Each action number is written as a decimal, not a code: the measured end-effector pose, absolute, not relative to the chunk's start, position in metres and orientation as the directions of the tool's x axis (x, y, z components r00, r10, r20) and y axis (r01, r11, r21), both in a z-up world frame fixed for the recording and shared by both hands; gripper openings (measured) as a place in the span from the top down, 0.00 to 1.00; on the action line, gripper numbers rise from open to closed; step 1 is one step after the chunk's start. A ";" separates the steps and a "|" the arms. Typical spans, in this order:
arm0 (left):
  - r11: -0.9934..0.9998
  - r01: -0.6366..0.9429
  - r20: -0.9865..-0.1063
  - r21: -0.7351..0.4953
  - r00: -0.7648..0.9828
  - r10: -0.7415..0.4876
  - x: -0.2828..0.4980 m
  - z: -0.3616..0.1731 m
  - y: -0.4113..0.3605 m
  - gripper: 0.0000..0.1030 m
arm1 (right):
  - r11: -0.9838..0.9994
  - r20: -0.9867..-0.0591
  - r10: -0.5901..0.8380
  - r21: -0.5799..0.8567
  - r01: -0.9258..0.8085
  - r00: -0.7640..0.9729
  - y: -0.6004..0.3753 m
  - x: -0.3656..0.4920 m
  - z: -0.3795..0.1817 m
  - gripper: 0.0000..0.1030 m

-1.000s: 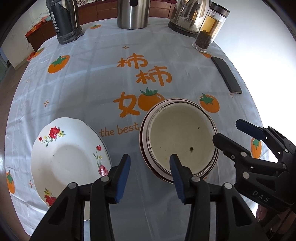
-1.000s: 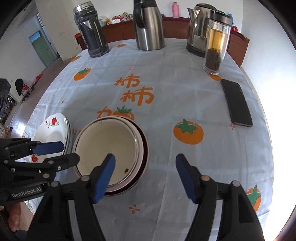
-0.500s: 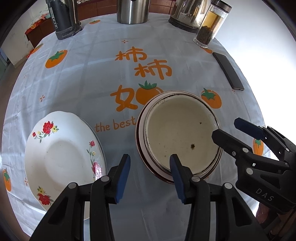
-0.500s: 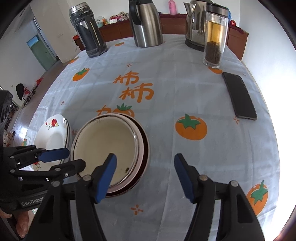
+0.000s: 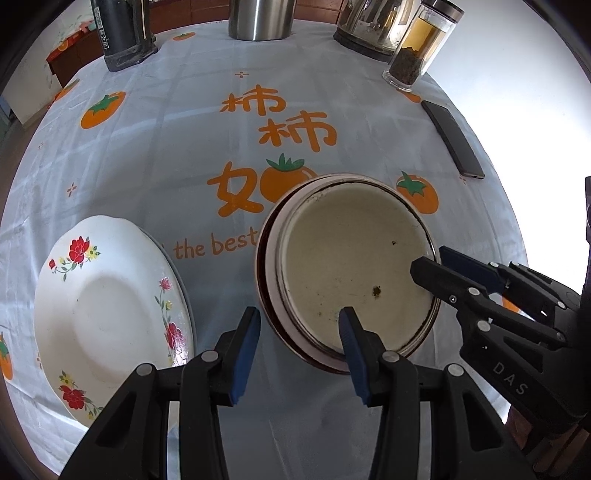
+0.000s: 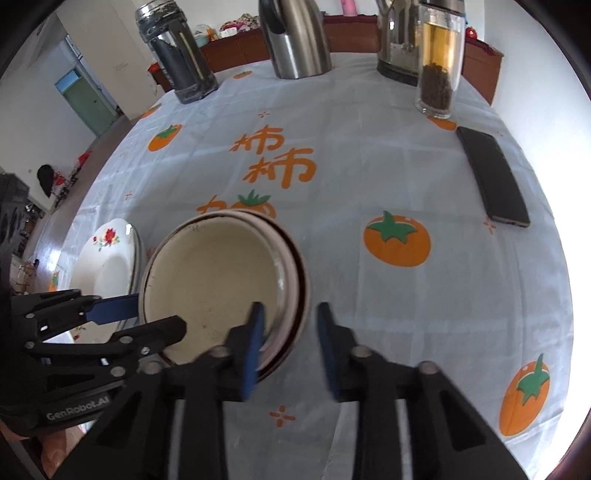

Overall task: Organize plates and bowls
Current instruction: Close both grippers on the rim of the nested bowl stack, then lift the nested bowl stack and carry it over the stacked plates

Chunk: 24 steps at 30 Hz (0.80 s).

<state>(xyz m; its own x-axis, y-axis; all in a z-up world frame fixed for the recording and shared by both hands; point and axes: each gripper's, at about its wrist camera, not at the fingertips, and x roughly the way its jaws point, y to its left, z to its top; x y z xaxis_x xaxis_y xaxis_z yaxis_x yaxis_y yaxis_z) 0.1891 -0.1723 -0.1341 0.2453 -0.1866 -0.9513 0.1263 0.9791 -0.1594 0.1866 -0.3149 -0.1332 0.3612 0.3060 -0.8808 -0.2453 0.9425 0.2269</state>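
Note:
A stack of nested bowls (image 5: 351, 273), cream enamel on top and dark red outside, stands mid-table, also seen as the bowl stack (image 6: 214, 273). My left gripper (image 5: 299, 347) straddles its near-left rim, one finger inside the top bowl; the jaws are closing and a gap still shows. My right gripper (image 6: 290, 332) straddles the near-right rim, jaws closing, with the outer pad still clear of the wall. From across, the right gripper (image 5: 432, 266) and left gripper (image 6: 155, 317) each show one finger in the bowl. A white floral plate (image 5: 107, 314) lies left of the stack.
Far side of the round table: a black flask (image 6: 177, 62), a steel thermos (image 6: 295, 40), a kettle (image 5: 369, 26) and a glass tea jar (image 6: 439, 70). A black phone (image 6: 491, 177) lies at the right. The table edge runs close below both grippers.
The right gripper's jaws have narrowed sharply around the bowl stack's rim. The left gripper's jaws have narrowed slightly. Bowls and plate have stayed in place.

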 end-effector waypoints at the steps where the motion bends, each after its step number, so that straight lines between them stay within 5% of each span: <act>1: 0.981 0.128 -0.953 -0.146 0.248 -0.174 0.189 -0.134 -0.173 0.59 | 0.945 -0.883 0.296 0.214 -0.249 0.364 -0.313 0.186 -0.133 0.79; 8: 0.981 0.097 -0.955 -0.166 0.234 -0.184 0.189 -0.134 -0.165 0.66 | 0.946 -0.884 0.294 0.216 -0.240 0.363 -0.312 0.184 -0.130 0.79; 24: 0.978 0.126 -0.948 -0.164 0.255 -0.191 0.180 -0.106 -0.167 0.66 | 0.949 -0.886 0.285 0.206 -0.240 0.366 -0.311 0.183 -0.109 0.79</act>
<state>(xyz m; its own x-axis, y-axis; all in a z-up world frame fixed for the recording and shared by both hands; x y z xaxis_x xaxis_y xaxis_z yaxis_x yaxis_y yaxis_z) 0.1798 -0.1665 -0.1064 0.2548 -0.1912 -0.9479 0.1256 0.9785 -0.1636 0.1832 -0.3114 -0.1090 0.3664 0.2846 -0.8858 -0.2402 0.9487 0.2055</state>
